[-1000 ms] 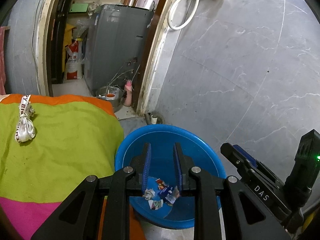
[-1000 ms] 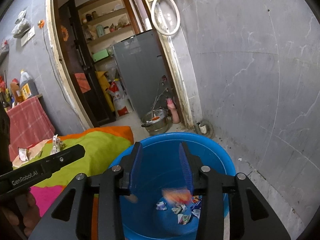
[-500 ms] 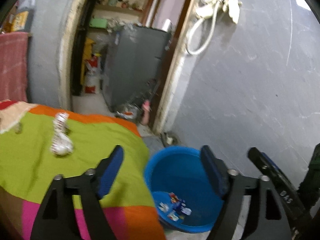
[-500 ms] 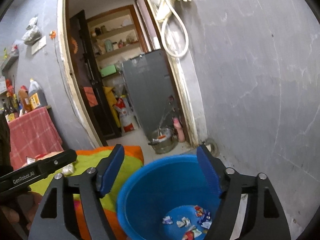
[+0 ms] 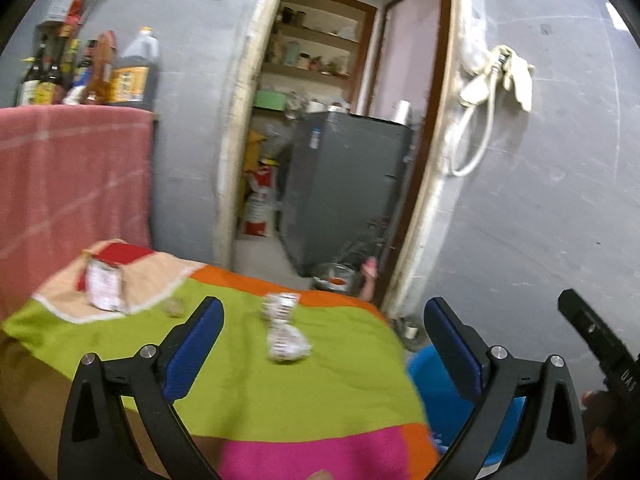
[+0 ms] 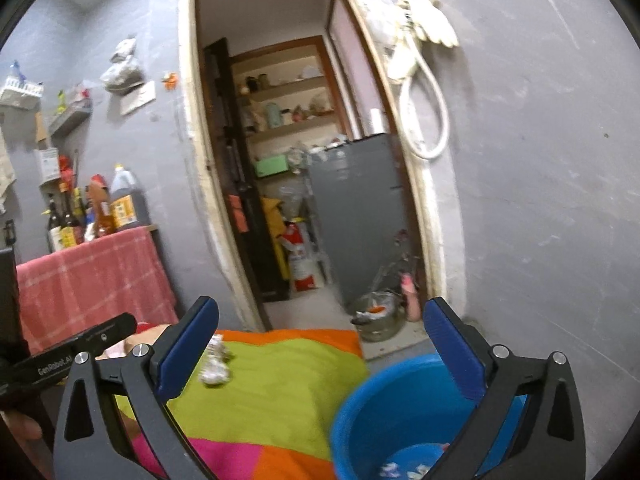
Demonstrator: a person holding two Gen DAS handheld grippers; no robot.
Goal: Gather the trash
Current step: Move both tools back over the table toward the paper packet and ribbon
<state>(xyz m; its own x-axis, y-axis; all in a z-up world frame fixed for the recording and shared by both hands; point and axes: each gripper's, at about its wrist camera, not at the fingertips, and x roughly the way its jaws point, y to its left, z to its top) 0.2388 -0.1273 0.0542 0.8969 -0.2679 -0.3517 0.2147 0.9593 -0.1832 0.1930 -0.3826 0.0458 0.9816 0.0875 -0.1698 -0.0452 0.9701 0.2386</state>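
A crumpled white wrapper [image 5: 285, 334] lies on the green part of the bright cloth [image 5: 280, 392]; it also shows in the right wrist view [image 6: 216, 366]. A flat printed packet [image 5: 105, 285] lies farther back left on the beige patch, with a small brown scrap [image 5: 173, 307] near it. The blue tub [image 6: 404, 412] stands on the floor right of the cloth, with several scraps [image 6: 400, 470] at its bottom. My left gripper [image 5: 320, 344] is open and empty above the cloth. My right gripper [image 6: 320, 344] is open and empty above the cloth edge and tub.
A pink checked cloth [image 5: 68, 184] covers a stand with bottles [image 5: 84, 76] at the left. An open doorway [image 6: 304, 184] leads to a grey cabinet [image 5: 348, 184], with a metal bowl [image 6: 374, 314] on the floor. A grey wall [image 6: 540, 200] stands at the right.
Both grippers opened wide, dropped their scraps in the tub and lifted away. The left one swung left over the cloth; the right one tilted up.
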